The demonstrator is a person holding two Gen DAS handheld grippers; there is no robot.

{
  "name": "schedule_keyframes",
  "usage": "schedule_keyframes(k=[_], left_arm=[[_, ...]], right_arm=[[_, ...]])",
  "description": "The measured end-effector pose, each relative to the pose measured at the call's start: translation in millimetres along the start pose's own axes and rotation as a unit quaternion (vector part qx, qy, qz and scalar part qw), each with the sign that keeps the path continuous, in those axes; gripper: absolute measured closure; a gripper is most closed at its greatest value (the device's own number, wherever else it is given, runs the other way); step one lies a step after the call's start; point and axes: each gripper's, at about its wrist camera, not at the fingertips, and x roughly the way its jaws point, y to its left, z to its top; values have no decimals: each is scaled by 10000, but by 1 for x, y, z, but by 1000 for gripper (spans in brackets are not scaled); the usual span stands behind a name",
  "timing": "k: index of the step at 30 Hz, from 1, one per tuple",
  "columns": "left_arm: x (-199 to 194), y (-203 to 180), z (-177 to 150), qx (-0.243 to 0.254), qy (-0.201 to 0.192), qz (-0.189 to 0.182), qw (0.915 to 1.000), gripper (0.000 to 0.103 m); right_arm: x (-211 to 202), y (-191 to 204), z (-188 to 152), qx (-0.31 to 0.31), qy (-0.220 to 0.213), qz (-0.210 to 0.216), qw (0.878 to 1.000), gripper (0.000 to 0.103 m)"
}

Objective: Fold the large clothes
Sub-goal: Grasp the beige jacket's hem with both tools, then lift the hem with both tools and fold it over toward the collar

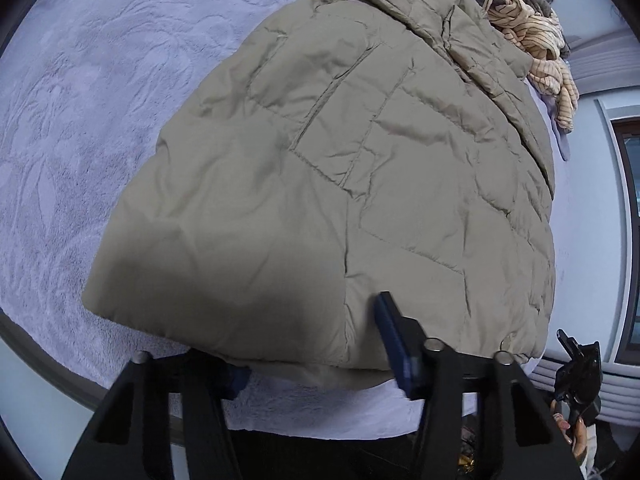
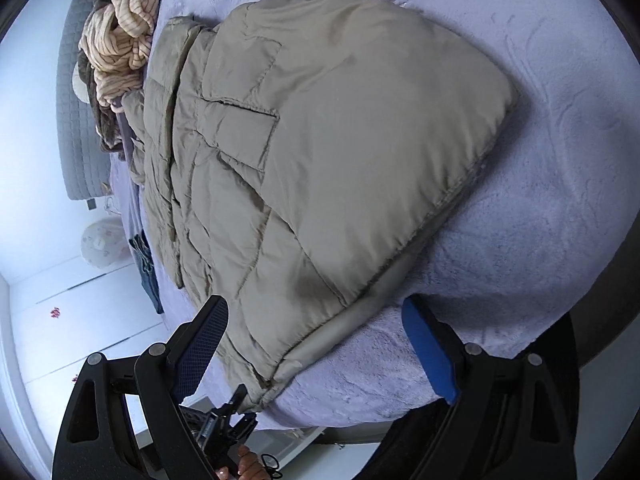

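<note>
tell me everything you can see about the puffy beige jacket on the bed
The beige jacket is a quilted, padded coat of smooth, slightly shiny fabric, with stitched panels, a patch pocket and a snap at the hem. It lies folded on the lavender fleece blanket, collar toward a striped garment. The left gripper straddles its near hem; the right gripper stands open over another corner.

Lilac plush-covered bed (image 2: 520, 240), grey quilted headboard (image 2: 76, 120), white wardrobe doors (image 2: 60, 320), window (image 1: 630, 240).
</note>
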Motion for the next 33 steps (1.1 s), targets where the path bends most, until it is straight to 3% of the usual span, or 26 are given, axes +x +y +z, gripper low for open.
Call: schedule_keyframes(k=[1, 2, 4, 5, 6, 8, 10, 15, 21, 27, 33], left_arm=[[-1, -1, 2, -10, 2, -68, 10000, 77], [-2, 0, 4, -19, -22, -73, 10000, 83], [-7, -3, 6, 32, -149, -10, 9999, 84], [-11, -4, 7, 66, -209, 1, 9998, 90], [-14, -4, 8, 96, -245, -11, 9997, 90], [-22, -5, 8, 136, -330, -8, 9994, 90], [-28, -9, 11, 214, -404, 32, 9990, 90], [-45, -25, 18, 506, -585, 159, 9969, 93], [-77, -48, 37, 720, -1018, 163, 9921, 93], [-115, -85, 73, 746, -1715, 163, 9822, 93], [-138, -128, 126, 890, -2317, 326, 9682, 93]], right_arm=[[0, 2, 2, 28, -39, 84, 10000, 12], [1, 4, 3, 36, -70, 170, 9998, 12], [1, 6, 5, 86, -90, 290, 9995, 13], [2, 6, 7, 134, -85, 339, 9993, 15], [3, 6, 8, 183, -65, 400, 9990, 24], [6, 6, 10, 258, 5, 442, 9987, 63], [9, 5, 13, 290, 75, 427, 9986, 90], [4, 27, 17, -289, 70, 150, 9994, 95], [-5, 80, 30, -1219, 38, -62, 9925, 95], [-16, 152, 47, -2098, -98, -40, 9777, 96], [-21, 237, 71, -3068, -237, -14, 9515, 96]])
